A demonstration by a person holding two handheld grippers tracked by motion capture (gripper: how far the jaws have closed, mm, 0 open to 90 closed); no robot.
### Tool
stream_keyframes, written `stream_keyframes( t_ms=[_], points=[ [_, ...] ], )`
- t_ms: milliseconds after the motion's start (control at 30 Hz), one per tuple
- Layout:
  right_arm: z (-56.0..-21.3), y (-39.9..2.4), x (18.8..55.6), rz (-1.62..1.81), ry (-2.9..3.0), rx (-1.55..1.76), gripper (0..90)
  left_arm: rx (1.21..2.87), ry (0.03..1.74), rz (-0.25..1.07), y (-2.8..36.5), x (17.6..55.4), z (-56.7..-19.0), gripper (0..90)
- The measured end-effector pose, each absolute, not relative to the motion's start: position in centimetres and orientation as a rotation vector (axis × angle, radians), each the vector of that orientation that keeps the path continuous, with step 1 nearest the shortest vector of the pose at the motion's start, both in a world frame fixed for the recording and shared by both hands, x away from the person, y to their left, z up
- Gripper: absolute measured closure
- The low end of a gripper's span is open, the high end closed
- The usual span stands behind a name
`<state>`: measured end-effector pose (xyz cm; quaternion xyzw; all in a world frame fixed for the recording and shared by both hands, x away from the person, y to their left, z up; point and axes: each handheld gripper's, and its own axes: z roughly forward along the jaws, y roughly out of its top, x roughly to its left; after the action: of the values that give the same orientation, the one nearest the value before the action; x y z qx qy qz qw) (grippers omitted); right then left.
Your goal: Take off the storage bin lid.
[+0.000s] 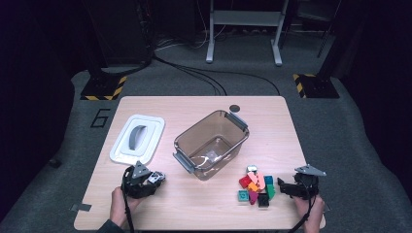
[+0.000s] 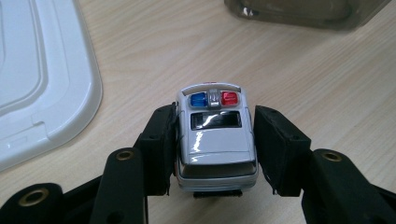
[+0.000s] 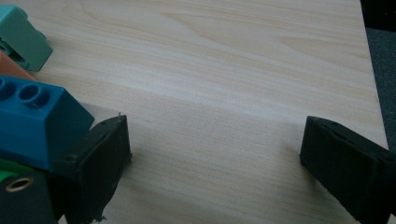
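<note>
The desk [image 1: 204, 204] is pale wood with a fine, light-brown grain. By its left edge lies a white lid [image 1: 137, 138] with a grey handle. At the middle stands a smoky, see-through brown bin [image 1: 212, 143] with grey latches. The toy car [image 2: 215, 140] is silver-white, with a black roof window and a blue and a red light on a grey bar. Near the right edge, the heap of blocks [image 1: 256, 187] mixes red, pink, orange, teal, blue, green, magenta and black. The left gripper [image 1: 156, 178] and the right gripper [image 1: 280, 185] are black, each with a grey plate on top. The floor [image 1: 58, 145] is grey, with yellow-and-black striped stands.
</note>
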<state>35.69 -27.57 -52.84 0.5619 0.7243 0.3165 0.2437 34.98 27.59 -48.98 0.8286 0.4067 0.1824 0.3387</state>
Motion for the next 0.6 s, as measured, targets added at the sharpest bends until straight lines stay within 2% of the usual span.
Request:
stream_keyframes(
  t_ms=[600],
  points=[
    [-52.8, -27.6, 35.7, 0.864, 1.98, 1.532, 7.7, 2.118, 1.026, 0.511, 27.7, 36.2, -45.8, 50.4]
  ],
)
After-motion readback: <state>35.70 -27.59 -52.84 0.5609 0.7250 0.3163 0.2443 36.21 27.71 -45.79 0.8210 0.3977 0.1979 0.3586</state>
